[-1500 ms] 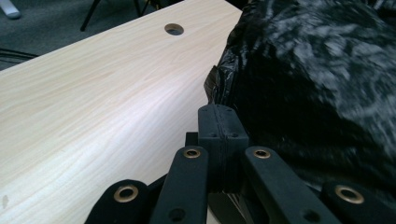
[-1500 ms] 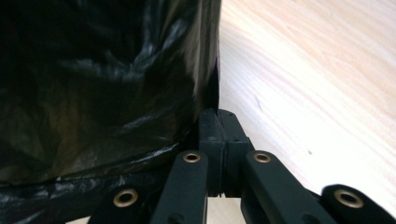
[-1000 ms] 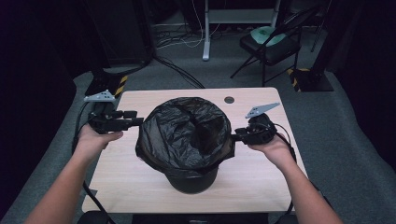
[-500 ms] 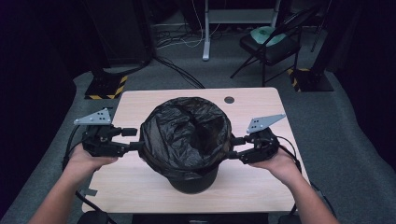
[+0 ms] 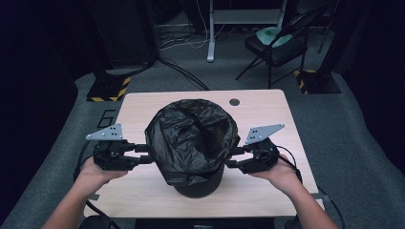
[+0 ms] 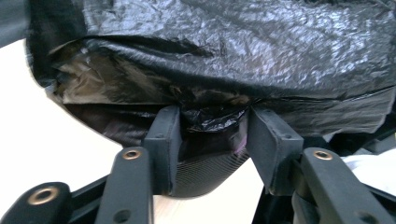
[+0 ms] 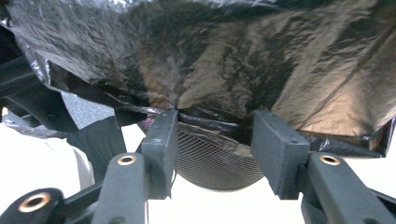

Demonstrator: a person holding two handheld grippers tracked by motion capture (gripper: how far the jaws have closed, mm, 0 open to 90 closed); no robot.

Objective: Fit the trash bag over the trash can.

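Observation:
A black mesh bin (image 5: 198, 183) stands mid-table, lined with a black trash bag (image 5: 191, 138) whose top is folded out over the rim. My left gripper (image 5: 149, 154) is at the bag's left side, level. In the left gripper view its jaws have just been closing, and a crumpled fold of the bag (image 6: 233, 56) is bunched between the pads (image 6: 212, 121), above the bin's mesh (image 6: 205, 172). My right gripper (image 5: 231, 158) is at the bag's right side. Its jaws (image 7: 215, 119) have been closing too, and stand apart around the bag's hem (image 7: 233, 56), with the mesh (image 7: 215, 163) showing between them.
The pale wooden table (image 5: 267, 109) has a round cable hole (image 5: 234, 102) at the back. Behind it on the grey floor are a folding chair (image 5: 277, 43), a yellow-and-black striped base (image 5: 109, 88), a desk leg (image 5: 210, 28) and loose cables.
Both hands have slid toward the table's near edge along the bag's sides. Both pairs of jaws opened and have drawn in again on the bag's overhang.

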